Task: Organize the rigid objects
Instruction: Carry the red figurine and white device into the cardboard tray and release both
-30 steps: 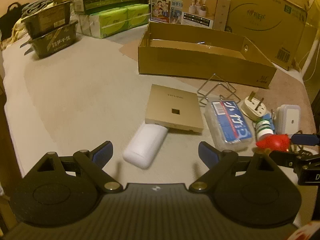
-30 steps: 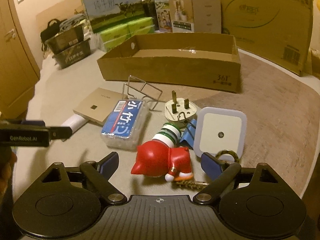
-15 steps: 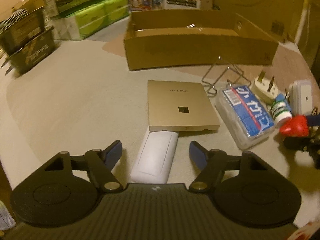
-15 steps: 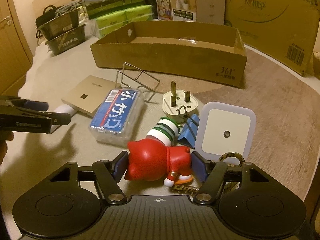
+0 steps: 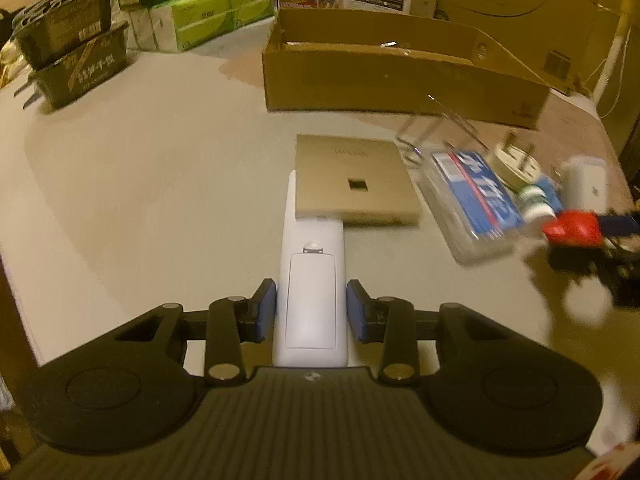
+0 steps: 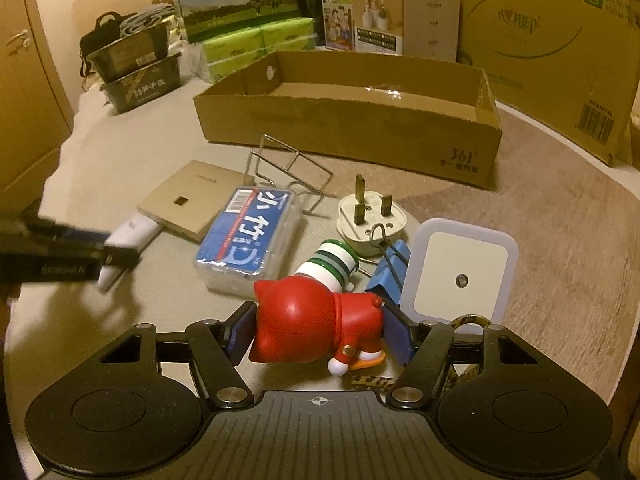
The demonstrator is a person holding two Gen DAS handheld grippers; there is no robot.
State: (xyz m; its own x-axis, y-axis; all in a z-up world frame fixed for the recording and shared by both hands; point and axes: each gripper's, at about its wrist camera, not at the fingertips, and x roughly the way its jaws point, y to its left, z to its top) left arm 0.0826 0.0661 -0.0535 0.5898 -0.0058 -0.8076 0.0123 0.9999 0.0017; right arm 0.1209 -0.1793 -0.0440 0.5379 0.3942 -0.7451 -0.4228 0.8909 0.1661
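Green tissue packs (image 6: pixel 260 46) beside stacked dark trays (image 6: pixel 136 72).

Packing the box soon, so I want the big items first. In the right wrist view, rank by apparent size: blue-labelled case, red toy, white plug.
1. Blue-labelled case
2. Red toy, though it lies nearest the camera, so these two may be closer than they look
3. White plug

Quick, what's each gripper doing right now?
Left gripper: just been closing around the white plastic remote.
Right gripper: shut on the red toy figurine.

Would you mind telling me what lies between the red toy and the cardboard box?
In the right wrist view, a striped bottle, a white plug and a wire rack lie between the red toy and the box.
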